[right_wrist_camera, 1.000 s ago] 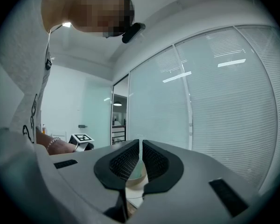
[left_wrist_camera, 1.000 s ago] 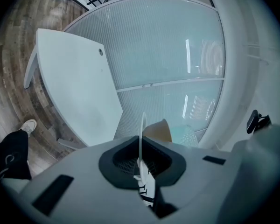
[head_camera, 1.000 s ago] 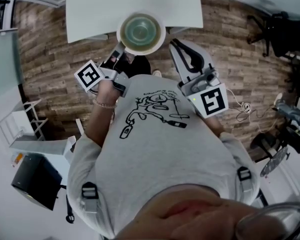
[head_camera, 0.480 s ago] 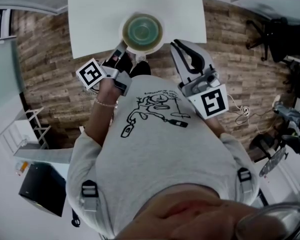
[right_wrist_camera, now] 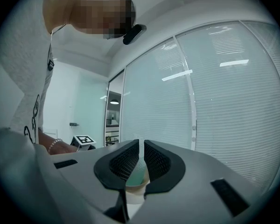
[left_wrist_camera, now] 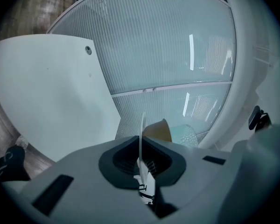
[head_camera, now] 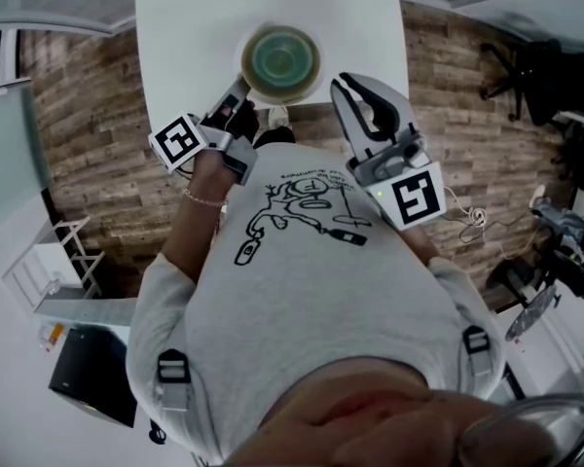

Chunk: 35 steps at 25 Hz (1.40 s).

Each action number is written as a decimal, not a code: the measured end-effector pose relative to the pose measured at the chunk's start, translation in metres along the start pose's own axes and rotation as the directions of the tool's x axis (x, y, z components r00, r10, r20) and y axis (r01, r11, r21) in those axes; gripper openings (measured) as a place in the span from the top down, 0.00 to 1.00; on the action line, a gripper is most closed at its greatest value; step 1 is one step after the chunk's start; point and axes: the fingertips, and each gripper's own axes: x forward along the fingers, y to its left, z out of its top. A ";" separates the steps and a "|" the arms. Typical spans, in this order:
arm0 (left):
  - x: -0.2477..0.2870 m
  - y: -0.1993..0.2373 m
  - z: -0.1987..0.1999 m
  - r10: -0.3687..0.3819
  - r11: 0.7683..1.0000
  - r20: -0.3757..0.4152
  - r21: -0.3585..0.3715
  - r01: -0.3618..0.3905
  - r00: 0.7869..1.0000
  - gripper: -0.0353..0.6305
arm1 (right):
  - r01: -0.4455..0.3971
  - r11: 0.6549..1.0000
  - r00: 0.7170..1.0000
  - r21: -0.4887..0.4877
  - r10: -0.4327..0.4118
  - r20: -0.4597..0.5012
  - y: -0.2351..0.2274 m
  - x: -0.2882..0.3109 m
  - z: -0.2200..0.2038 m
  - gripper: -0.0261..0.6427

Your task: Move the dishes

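Table (head_camera: 180, 37) now farther under plate (head_camera: 245, 78) and bowl (head_camera: 282, 58): set-down likely close. Left gripper (head_camera: 236, 93) clamps plate rim; right gripper (head_camera: 343, 86) near-closed, empty.

Dish (head_camera: 278, 61): glossy, glazed, green-tinted. Worktop (head_camera: 180, 37): smooth matt white. Floor (head_camera: 97, 134): grained wood planks. Jaws: matt grey plastic, ribbed dark pads.

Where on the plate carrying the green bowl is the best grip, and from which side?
Probably the plate's thin flat rim, approached edge-on from the near left, one jaw on each face. The bowl fills the middle, leaving only the rim free; the left gripper grips there.
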 end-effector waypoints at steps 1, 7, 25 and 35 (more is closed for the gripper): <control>0.005 0.001 0.004 0.002 1.000 -0.005 -0.001 -0.002 1.000 0.93 | 0.001 1.000 1.000 0.002 -0.001 -0.001 -0.005 0.005 -0.001 0.90; 0.007 -0.002 0.005 0.000 1.000 -0.028 0.004 0.000 1.000 0.93 | 0.008 1.000 1.000 0.001 -0.008 0.008 -0.003 0.008 0.006 0.90; 0.018 -0.016 0.005 -0.008 1.000 -0.032 -0.005 0.008 0.999 0.93 | -0.064 0.998 0.998 0.011 0.064 -0.003 -0.005 0.028 0.009 0.53; 0.049 -0.024 -0.011 -0.011 1.000 -0.002 -0.008 0.011 1.000 0.93 | -0.141 0.990 0.989 0.009 0.141 -0.039 -0.035 0.038 -0.003 0.43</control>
